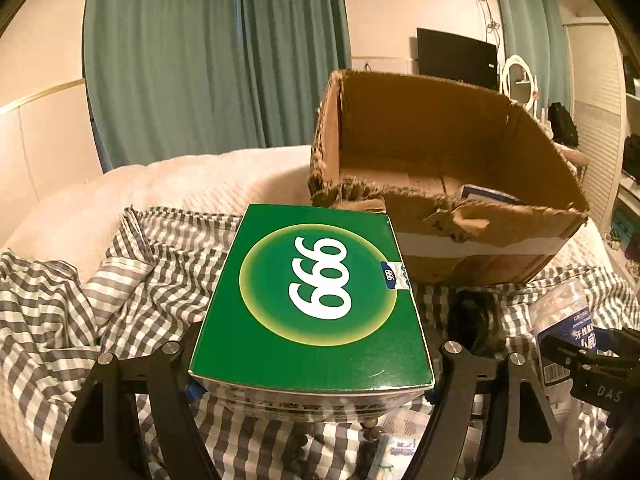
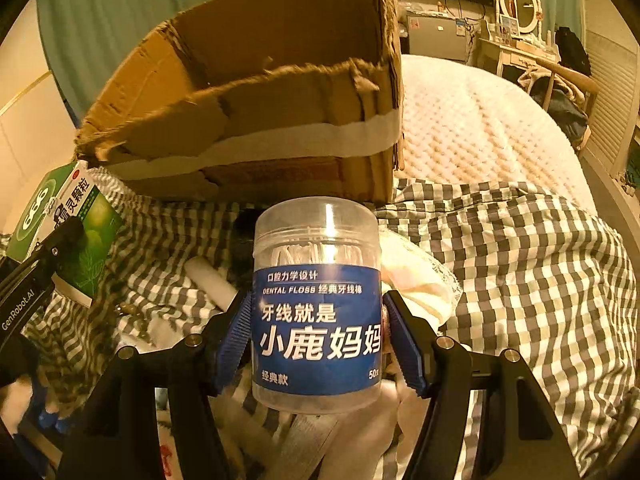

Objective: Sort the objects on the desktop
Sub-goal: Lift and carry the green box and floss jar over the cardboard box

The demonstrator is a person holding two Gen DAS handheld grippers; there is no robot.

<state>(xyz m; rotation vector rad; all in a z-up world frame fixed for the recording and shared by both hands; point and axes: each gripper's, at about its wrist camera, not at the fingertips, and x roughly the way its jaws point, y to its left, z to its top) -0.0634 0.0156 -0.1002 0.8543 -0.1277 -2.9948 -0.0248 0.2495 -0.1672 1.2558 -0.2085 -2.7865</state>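
Note:
My left gripper [image 1: 310, 392] is shut on a green box marked 999 [image 1: 316, 296], held flat above the checked cloth, its far edge near the front wall of an open cardboard box [image 1: 440, 152]. My right gripper [image 2: 316, 344] is shut on a clear dental floss jar with a blue label [image 2: 318, 304], held upright in front of the same cardboard box [image 2: 256, 92]. The green box [image 2: 60, 224] and left gripper appear at the left of the right wrist view; the jar [image 1: 568, 332] shows at the right edge of the left wrist view.
A grey-and-white checked cloth [image 2: 520, 264] covers the white quilted bed [image 2: 460, 120]. Small items lie under the grippers: a white roll [image 2: 212, 280], cream fabric [image 2: 416, 272], a dark object [image 1: 472, 316]. A blue-edged item [image 1: 488, 194] lies inside the cardboard box. Teal curtains, a monitor and dresser stand behind.

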